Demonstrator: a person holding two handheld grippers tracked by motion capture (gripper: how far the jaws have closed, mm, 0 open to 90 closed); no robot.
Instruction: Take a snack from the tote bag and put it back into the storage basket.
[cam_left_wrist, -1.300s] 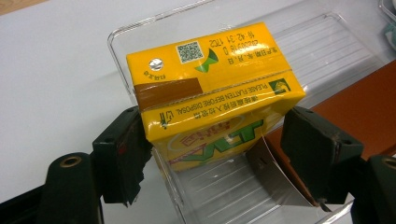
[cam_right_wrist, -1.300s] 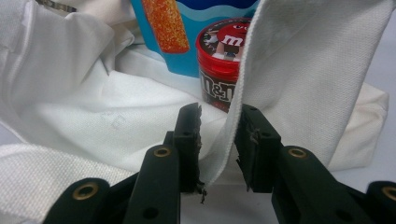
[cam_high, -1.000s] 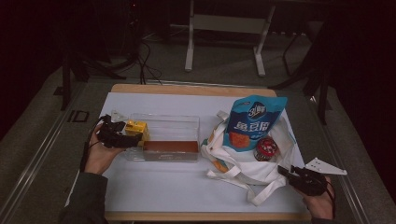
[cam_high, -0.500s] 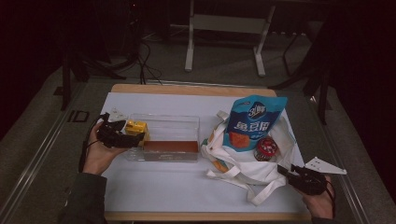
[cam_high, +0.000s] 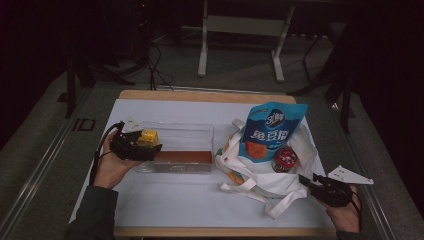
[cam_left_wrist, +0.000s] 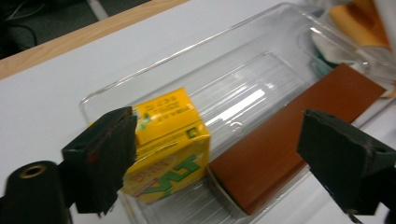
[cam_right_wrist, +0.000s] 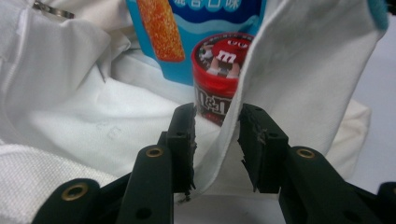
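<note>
Left tool (cam_left_wrist: 215, 158): held wide open, one pad beside the yellow carton (cam_left_wrist: 168, 140), nothing gripped.
Yellow carton: seen upright at the near end of the clear tray (cam_left_wrist: 261, 28).
Brown box (cam_left_wrist: 289, 135): laid flat, long axis along the tray.
Right tool (cam_right_wrist: 217, 147): partly open, having just widened slightly; edge of the white bag (cam_right_wrist: 299, 79) is seen between the pads, grip cannot be told.
White bag: spread on the surface (cam_high: 175, 200), mouth turned toward the right tool, with a red candy tub (cam_right_wrist: 222, 70) inside.

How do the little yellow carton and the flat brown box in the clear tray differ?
The yellow carton is squat, printed in green and red; the brown box is long, flat and plain. The carton sits at the tray's end beside one jaw of the left gripper; the box lies along the tray's side. Both rest inside it, unheld.
</note>
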